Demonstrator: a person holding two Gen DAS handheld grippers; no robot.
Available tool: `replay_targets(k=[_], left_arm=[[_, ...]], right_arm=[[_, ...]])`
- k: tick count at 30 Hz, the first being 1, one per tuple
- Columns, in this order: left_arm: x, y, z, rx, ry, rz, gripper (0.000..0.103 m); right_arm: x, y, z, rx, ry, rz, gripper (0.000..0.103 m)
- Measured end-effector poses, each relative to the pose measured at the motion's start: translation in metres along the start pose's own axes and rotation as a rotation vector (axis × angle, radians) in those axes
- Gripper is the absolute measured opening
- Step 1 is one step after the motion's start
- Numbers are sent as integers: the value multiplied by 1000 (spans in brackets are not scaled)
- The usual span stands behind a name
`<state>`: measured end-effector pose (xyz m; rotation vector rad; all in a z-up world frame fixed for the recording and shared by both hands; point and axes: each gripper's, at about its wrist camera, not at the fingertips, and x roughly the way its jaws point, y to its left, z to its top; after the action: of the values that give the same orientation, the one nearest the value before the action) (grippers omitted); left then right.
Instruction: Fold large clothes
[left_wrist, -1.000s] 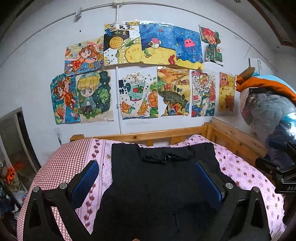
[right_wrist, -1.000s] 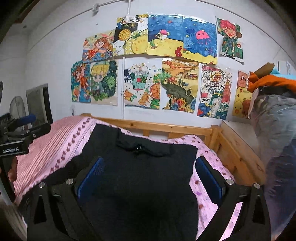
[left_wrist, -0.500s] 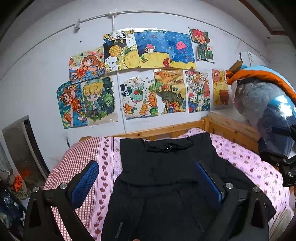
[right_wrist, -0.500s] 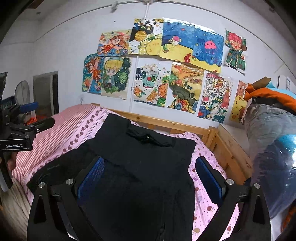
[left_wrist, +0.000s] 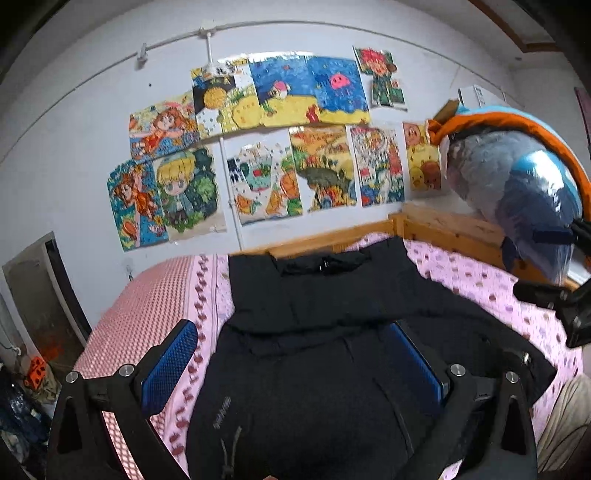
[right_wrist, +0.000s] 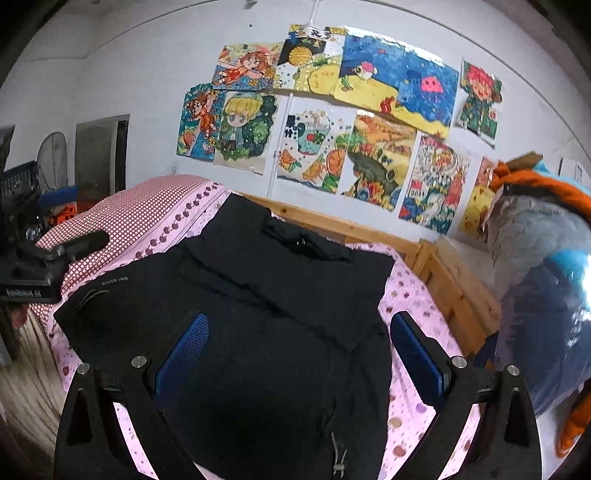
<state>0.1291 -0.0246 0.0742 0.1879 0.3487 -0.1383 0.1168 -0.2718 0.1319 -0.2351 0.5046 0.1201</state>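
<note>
A large black garment (left_wrist: 321, 332) lies spread flat on the pink spotted bed sheet (left_wrist: 480, 288), its collar toward the wooden headboard. It also shows in the right wrist view (right_wrist: 280, 314), with a fold line across its middle. My left gripper (left_wrist: 291, 362) is open and empty, held above the garment's near part. My right gripper (right_wrist: 299, 354) is open and empty, also above the near part. The right gripper's body shows at the left view's right edge (left_wrist: 561, 299); the left gripper's body shows at the right view's left edge (right_wrist: 44, 258).
A wooden headboard (left_wrist: 332, 240) and side rail (right_wrist: 454, 280) border the bed. A red checked cover (left_wrist: 147, 302) lies on the bed's left side. Bagged bedding (left_wrist: 517, 184) is stacked at the right. Drawings (left_wrist: 280, 140) cover the wall. A doorway (left_wrist: 40, 295) and clutter are at the left.
Both grippers have pulled back and risen from the garment, so more of it and the bed's near edge now show. Both stay open and empty.
</note>
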Motion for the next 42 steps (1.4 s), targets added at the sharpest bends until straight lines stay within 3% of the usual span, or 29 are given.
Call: replay_targets(k=[19,29,36,42], left_arm=[[22,-8,-47,22,135,30,103],[32,-13,-70,61,194,34,103],[22,-9,-83,83,181,-41,103],[3,-6,-101,201,160,-168,103]], right_arm=[[26,-23,-77,82,154,38,97],[37,-14,-106,76,215,85,97],[36,-3,-117,45,237,162,97],[36,19,-135,-118,321,210,97]])
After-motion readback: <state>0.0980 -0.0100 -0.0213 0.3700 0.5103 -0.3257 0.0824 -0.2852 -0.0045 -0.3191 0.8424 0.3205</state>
